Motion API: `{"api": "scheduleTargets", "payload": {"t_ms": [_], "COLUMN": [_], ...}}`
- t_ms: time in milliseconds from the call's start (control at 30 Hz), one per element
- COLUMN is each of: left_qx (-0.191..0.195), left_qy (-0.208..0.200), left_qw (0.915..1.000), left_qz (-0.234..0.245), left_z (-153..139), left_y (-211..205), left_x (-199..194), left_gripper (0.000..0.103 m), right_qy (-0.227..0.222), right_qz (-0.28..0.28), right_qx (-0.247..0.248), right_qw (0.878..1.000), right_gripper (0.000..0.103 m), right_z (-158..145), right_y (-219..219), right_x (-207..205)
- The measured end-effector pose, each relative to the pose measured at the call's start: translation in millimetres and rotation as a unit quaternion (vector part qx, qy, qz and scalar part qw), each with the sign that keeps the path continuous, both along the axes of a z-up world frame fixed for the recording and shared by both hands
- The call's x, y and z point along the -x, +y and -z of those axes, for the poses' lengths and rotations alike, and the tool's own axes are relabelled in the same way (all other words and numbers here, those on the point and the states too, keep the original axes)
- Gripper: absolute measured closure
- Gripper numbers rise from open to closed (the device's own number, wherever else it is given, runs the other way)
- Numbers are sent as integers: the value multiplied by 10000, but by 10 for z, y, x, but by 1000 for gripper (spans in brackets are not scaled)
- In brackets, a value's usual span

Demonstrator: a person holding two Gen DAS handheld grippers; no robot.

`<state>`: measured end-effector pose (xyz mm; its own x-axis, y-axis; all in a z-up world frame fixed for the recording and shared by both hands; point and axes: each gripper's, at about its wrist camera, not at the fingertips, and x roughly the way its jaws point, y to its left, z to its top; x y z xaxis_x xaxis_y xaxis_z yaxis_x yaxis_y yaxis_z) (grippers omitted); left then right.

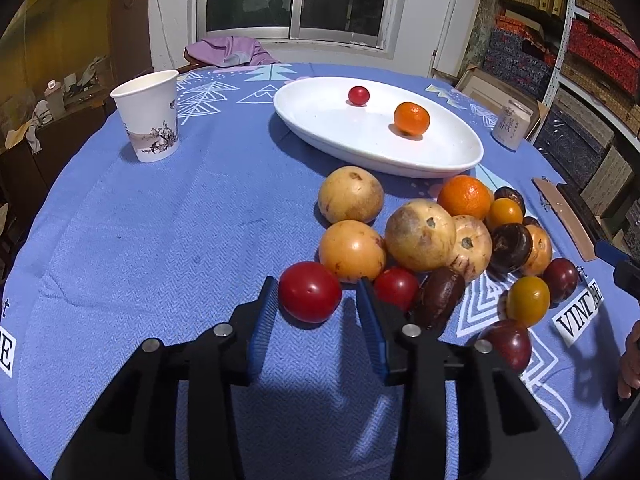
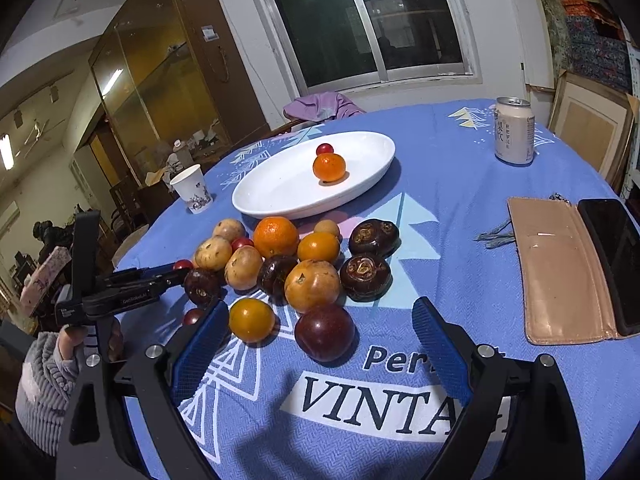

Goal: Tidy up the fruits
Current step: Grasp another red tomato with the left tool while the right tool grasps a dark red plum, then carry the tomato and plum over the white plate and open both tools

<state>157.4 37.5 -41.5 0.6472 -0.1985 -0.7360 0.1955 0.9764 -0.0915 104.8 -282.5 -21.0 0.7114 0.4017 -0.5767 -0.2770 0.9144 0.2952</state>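
Both tongs gape: left tongs (image 1: 316,300) flank a red tomato (image 1: 310,292), fruit pile (image 1: 420,236) crowding behind.

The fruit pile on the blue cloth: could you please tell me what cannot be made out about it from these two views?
- Left wrist view: the red tomato sits between the left gripper fingers; contact is unclear.
- Left wrist view: the second tomato is partly hidden by the right-hand finger.
- Right wrist view: a small dark fruit is mostly hidden behind the right gripper finger.
- Can: its print is too small to read.

Plate (image 2: 280,204) behind fruit pile (image 2: 288,264); cup (image 2: 192,188) left, can (image 2: 514,130) right; wallet (image 2: 560,268) right of pile.
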Motion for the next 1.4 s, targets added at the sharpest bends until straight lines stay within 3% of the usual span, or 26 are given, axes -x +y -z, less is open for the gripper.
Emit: {"api": "scheduleTargets", "payload": {"t_ms": [267,533,900,1400], "left_qx": [43,-81,-70,-12], "left_qy": [30,-38,-83,-652], "left_qw": [10000,10000,9999,9979], "left_qz": [-34,25,36,-58], "left_z": [10,-3,-15,-271], "left_y": [20,-41,-35,26], "left_x": [-23,19,41,228], "left_gripper": [71,71,71,71], "right_qy": [75,482,688,442], "right_qz": [-81,-218,-208,25], "right_qx": [466,725,673,103], "right_qw": [9989,9960,9951,9990], "right_gripper": [11,41,62,63], "right_z": [76,215,304,160], "right_y": [130,254,281,29], "right_x": [25,-122,-246,-192]}}
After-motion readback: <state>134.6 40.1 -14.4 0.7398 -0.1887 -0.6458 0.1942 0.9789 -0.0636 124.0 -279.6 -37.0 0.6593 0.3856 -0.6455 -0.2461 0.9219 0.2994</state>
